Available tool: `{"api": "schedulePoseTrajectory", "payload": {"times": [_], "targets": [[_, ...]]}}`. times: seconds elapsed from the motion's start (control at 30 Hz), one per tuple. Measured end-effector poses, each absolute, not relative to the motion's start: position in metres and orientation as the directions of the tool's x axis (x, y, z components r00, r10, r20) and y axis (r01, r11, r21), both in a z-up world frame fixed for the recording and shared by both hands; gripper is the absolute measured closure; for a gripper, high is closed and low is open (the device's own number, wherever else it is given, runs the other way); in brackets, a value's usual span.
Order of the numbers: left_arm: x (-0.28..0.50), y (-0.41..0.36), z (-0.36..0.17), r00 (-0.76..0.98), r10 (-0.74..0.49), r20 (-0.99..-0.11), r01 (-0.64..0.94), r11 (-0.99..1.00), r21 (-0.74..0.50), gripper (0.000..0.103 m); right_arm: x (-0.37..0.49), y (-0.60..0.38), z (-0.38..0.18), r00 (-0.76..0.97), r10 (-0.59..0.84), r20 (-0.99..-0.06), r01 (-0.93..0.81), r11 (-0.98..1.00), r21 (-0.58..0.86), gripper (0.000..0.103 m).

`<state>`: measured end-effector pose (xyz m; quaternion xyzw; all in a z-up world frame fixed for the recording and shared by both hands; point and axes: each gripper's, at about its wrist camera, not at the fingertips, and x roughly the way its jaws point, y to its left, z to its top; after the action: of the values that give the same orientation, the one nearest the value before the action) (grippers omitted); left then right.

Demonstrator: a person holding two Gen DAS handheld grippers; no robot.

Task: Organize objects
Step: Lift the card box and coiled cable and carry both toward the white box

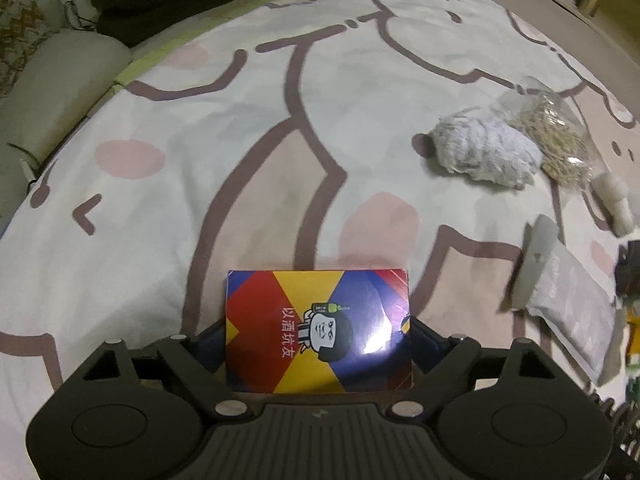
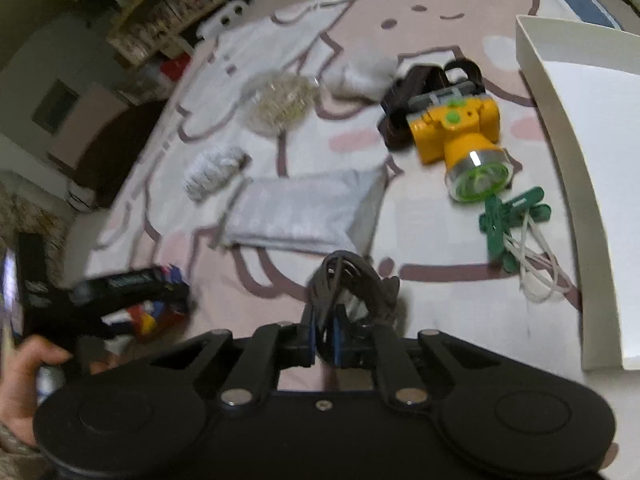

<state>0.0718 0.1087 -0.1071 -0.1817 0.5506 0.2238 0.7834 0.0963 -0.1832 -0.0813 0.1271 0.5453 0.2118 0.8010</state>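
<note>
The bed cover with brown cartoon outlines and pink spots (image 1: 240, 128) fills both views, with much bare cloth to the left of the left gripper. At the right edge of the right wrist view lies one shallow white cardboard tray (image 2: 560, 128), its long wall running away from the camera. One flat silver-grey foil pouch (image 2: 296, 212) lies in the middle, long axis across the view. One yellow headlamp with a green button and dark strap (image 2: 460, 128) points its lens toward the camera, near the tray. One colourful card box in red, yellow and blue (image 1: 318, 330) sits flat between the jaws of the left gripper (image 1: 318, 332), which are wide and hold it by its two short sides. One bundle of white fluffy yarn (image 1: 484, 152) touches one clear bag of straw-coloured fibres (image 1: 556, 140). One bunch of green plastic clips with white cord (image 2: 516, 224) lies beside the lamp. The right gripper (image 2: 323, 336) has narrow jaws, closed on one black coiled cable (image 2: 352, 280).
</note>
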Motion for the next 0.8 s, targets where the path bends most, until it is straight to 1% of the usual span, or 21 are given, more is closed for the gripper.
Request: {"api": "schedulePoseTrajectory", "payload": {"times": [0.1, 0.2, 0.3, 0.47, 0.67, 0.8], "targets": [[0.074, 0.104, -0.105, 0.312, 0.123, -0.942, -0.516, 0.854, -0.06, 0.015, 0.094, -0.183, -0.078, 0.329, 0.484, -0.811, -0.213, 0.875, 0.435, 0.095], [0.075, 0.098, -0.099, 0.345, 0.096, -0.934, -0.479, 0.874, -0.087, 0.015, 0.09, -0.186, -0.067, 0.388, 0.466, -0.796, -0.233, 0.885, 0.404, 0.095], [0.074, 0.088, -0.087, 0.399, 0.086, -0.913, -0.435, 0.894, -0.106, 0.015, 0.089, -0.194, -0.057, 0.442, 0.464, -0.768, -0.226, 0.886, 0.405, 0.095], [0.07, 0.07, -0.063, 0.494, 0.105, -0.863, -0.367, 0.925, -0.097, 0.015, 0.087, -0.211, -0.038, 0.547, 0.427, -0.72, -0.197, 0.901, 0.385, 0.095], [0.063, 0.052, -0.039, 0.582, 0.115, -0.805, -0.287, 0.955, -0.072, 0.015, 0.087, -0.229, -0.024, 0.633, 0.377, -0.677, -0.148, 0.917, 0.371, 0.095], [0.061, 0.047, -0.027, 0.616, 0.111, -0.78, -0.262, 0.962, -0.07, 0.015, 0.082, -0.233, -0.019, 0.682, 0.322, -0.656, -0.138, 0.938, 0.317, 0.095]]}}
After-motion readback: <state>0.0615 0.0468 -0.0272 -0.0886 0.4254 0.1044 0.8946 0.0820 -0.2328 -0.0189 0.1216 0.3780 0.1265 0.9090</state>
